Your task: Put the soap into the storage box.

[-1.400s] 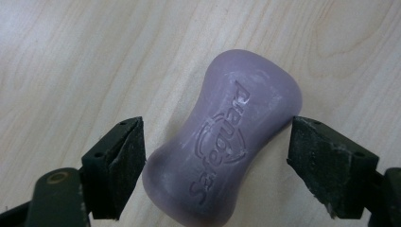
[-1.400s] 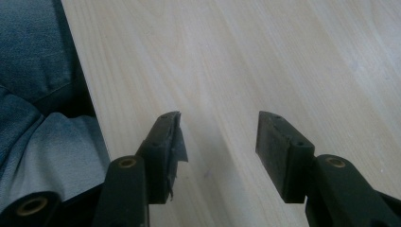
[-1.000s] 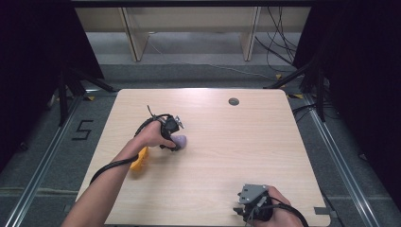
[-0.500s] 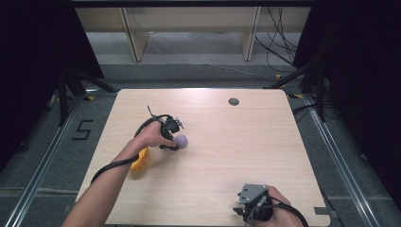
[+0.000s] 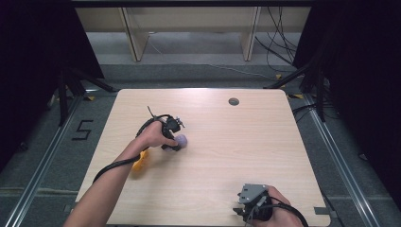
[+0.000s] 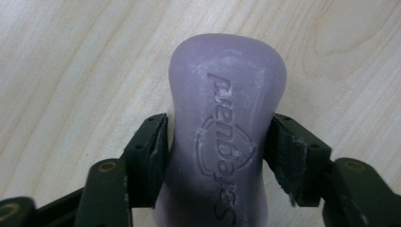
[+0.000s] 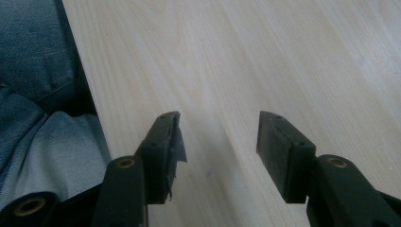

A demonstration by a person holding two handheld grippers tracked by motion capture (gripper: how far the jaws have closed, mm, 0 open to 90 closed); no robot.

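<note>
A purple bar of soap (image 6: 227, 137) with an embossed brand mark lies on the wooden table (image 5: 227, 142), left of centre. My left gripper (image 6: 220, 130) has just been closing its jaws, and both pads now press the bar's narrow waist. From above, the left gripper (image 5: 174, 142) sits at the soap (image 5: 182, 140), held by a hand reaching in from the lower left. My right gripper (image 7: 217, 137) rests open near the table's front right edge, with bare wood between its jaws. In the high view the right gripper (image 5: 242, 212) is held in the person's other hand.
An orange object (image 5: 138, 162) lies on the table, partly under the left forearm. A small round grommet (image 5: 233, 101) is set in the tabletop near the far edge. The right gripper view shows the table's near edge and blue jeans (image 7: 42, 94) beside it.
The left gripper's jaws have drawn in onto the purple soap. Neither hand has shifted on the table.
</note>
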